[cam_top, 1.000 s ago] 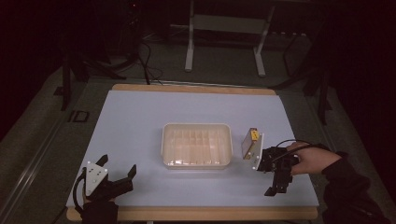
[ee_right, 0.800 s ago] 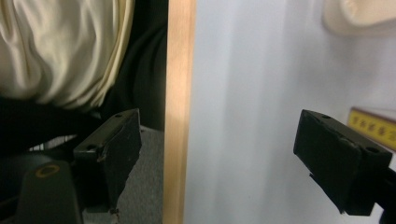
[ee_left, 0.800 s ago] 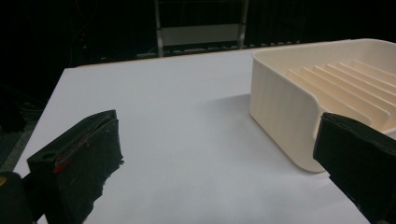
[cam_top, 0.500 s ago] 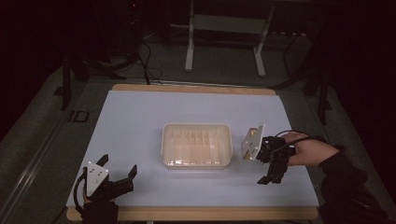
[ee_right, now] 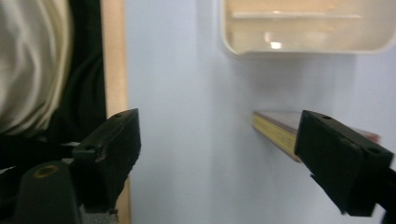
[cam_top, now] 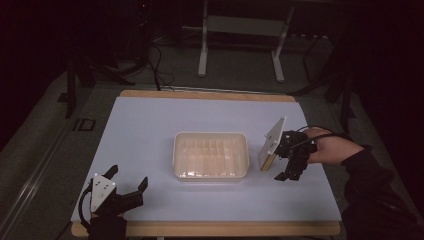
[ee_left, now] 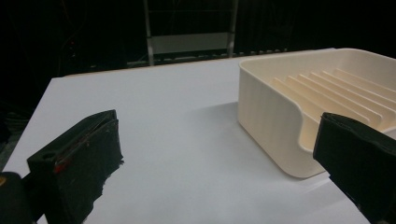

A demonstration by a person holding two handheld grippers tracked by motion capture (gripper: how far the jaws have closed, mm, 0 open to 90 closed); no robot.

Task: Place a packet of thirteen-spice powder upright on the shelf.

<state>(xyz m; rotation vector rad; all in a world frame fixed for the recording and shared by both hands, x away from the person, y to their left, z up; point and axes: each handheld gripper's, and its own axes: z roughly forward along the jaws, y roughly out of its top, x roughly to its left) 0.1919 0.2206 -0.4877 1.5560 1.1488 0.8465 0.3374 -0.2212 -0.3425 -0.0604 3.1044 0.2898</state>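
Starting with the high view: finding the right gripper [cam_top: 291, 170] drawn in from a second ago, now lying just beside the right wall of the cream tray [cam_top: 210, 134], with its pale top plate tilted over the small yellow-edged pack [cam_top: 265, 163] on the worktop [cam_top: 150, 130]. Judging this as closing in for a pick, with nothing gripped yet. Seeing the left gripper [cam_top: 129, 176] unmoved at the near left corner, jaws spread and holding nothing. Noting wide bare worktop on the left and behind the tray, but only a narrow strip between the tray and the right edge, so leaving little room for swinging there. Turning to the left gripper view: looking along parted, empty jaws of the left gripper [ee_left: 219, 140] toward the tray [ee_left: 266, 102], its rounded corner near the right-hand jaw and its ribbed floor showing bare; having open worktop ahead and to the left. Turning to the right gripper view: seeing the jaws of the right gripper [ee_right: 219, 126] standing wide apart with bare worktop between them, the pack [ee_right: 275, 128] lying flat and partly hidden behind the right-hand jaw, apart from the tray [ee_right: 299, 50] beyond it. Needing a sideways shift to centre the pack, while minding the wooden worktop edge [ee_right: 114, 60] close beside the other jaw.
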